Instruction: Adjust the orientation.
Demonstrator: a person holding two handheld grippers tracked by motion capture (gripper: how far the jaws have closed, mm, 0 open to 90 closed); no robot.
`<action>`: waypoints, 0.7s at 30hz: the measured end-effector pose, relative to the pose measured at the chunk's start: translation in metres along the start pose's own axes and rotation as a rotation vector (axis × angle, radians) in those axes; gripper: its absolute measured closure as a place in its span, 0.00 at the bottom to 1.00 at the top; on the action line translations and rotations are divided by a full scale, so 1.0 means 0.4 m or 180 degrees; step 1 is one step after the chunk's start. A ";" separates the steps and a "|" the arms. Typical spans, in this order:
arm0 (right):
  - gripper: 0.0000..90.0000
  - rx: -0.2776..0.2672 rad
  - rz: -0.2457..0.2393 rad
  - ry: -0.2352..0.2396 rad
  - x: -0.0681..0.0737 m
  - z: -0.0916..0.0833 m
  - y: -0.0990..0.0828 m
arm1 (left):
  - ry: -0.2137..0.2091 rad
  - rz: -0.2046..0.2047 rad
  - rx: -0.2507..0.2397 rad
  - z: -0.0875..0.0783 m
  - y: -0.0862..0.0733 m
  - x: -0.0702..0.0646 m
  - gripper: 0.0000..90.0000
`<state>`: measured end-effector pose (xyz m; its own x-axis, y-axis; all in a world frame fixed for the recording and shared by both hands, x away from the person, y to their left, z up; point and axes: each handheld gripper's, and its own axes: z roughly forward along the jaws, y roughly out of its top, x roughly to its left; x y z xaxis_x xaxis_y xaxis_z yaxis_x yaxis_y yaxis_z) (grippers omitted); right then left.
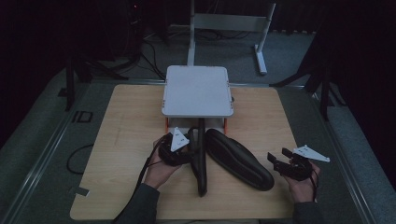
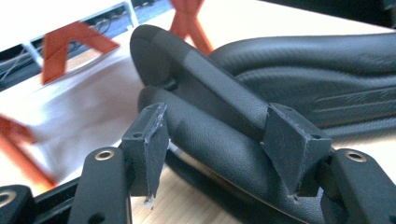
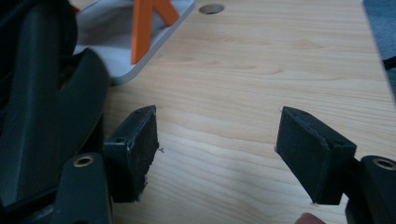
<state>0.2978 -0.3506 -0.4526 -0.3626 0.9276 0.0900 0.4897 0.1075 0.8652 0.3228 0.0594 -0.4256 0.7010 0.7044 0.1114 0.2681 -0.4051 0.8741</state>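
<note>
High view: dim room, wooden table [image 1: 121,140]; left gripper [image 2: 217,151] jaws straddle a black shoe [image 2: 210,135], right gripper [image 3: 217,154] spread.

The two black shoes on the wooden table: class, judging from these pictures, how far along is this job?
Early stage. Done: both black shoes lie on the table before the white two-tier rack. In hand: the left gripper straddles the narrower shoe, jaws apart. The right gripper hangs open over bare wood. Left, probably: shelving both shoes.
</note>
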 end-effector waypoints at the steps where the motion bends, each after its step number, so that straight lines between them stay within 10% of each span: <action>1: 0.32 0.0018 -0.0016 0.0018 0.004 0.004 0.000 | -0.0050 -0.0005 -0.0012 0.009 0.006 -0.008 0.45; 9: 0.32 0.0149 -0.0168 0.0219 0.048 0.035 -0.002 | -0.0321 0.0112 -0.0039 0.061 0.032 -0.081 0.43; 21: 0.33 0.0144 -0.0137 0.0285 0.053 0.040 -0.003 | -0.0039 -0.0240 0.0121 0.078 -0.025 -0.051 0.39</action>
<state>0.3022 -0.3254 -0.4597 -0.4525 0.8863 0.0988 0.5067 0.1644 0.8463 0.3265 0.0308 -0.4513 0.6858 0.7267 0.0399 0.3453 -0.3731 0.8611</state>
